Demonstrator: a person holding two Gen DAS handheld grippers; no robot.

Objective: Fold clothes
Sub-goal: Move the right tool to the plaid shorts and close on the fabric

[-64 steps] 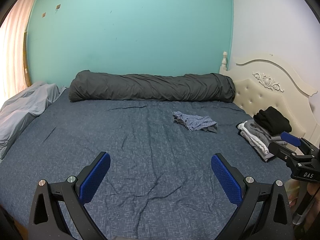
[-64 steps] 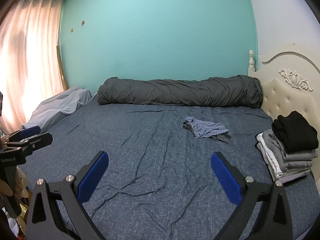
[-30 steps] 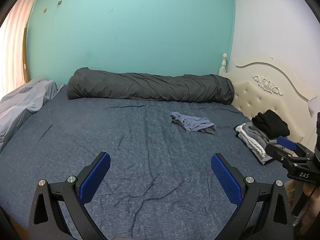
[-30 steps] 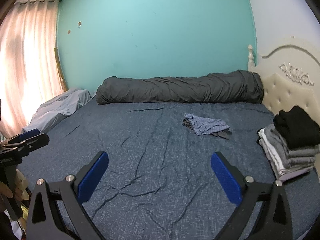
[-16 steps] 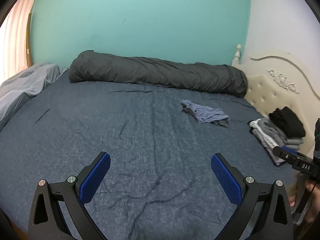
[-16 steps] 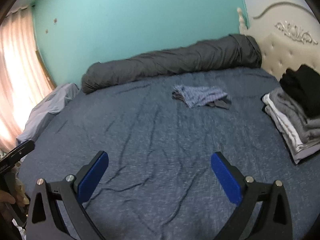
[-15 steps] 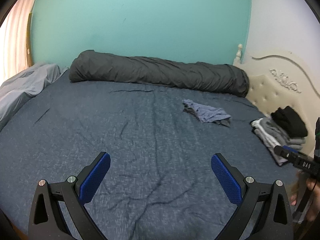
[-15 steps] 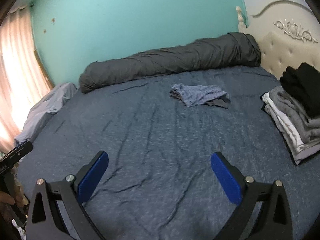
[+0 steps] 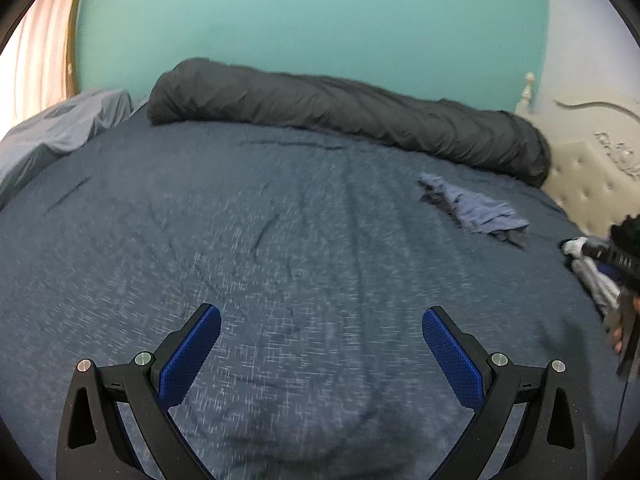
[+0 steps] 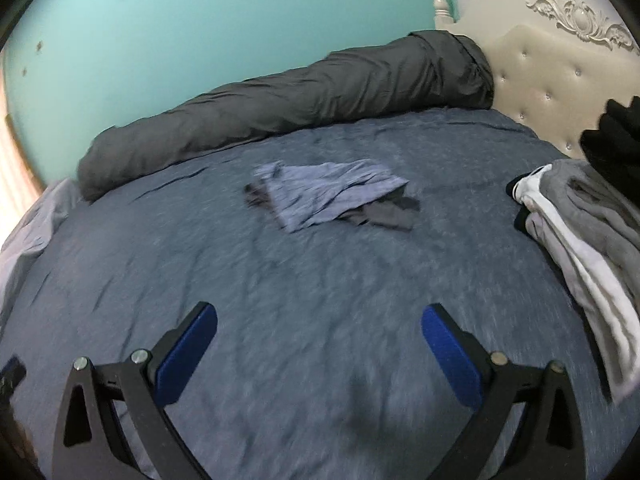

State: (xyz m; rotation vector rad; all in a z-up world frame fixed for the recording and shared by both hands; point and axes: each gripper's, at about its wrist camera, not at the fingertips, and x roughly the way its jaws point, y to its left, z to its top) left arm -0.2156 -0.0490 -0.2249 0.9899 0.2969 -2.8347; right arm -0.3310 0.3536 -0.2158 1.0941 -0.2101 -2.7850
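Observation:
A crumpled blue-grey garment [image 10: 332,194] lies on the dark blue bed sheet [image 10: 304,280], ahead of my right gripper [image 10: 319,332], which is open and empty above the sheet. The garment also shows in the left wrist view [image 9: 476,210], far right of my left gripper [image 9: 321,334], also open and empty. A stack of folded clothes [image 10: 588,216], grey and white with black on top, sits at the right by the headboard. The right gripper's body shows at the right edge of the left wrist view [image 9: 618,258].
A rolled dark grey duvet [image 10: 288,104] lies along the far side of the bed against the teal wall. A cream tufted headboard [image 10: 560,76] is on the right. A light grey pillow [image 9: 60,132] lies at the left.
Both grippers have moved forward and lower over the bed. The right one has closed in on the crumpled garment, which looks larger. Both stay open.

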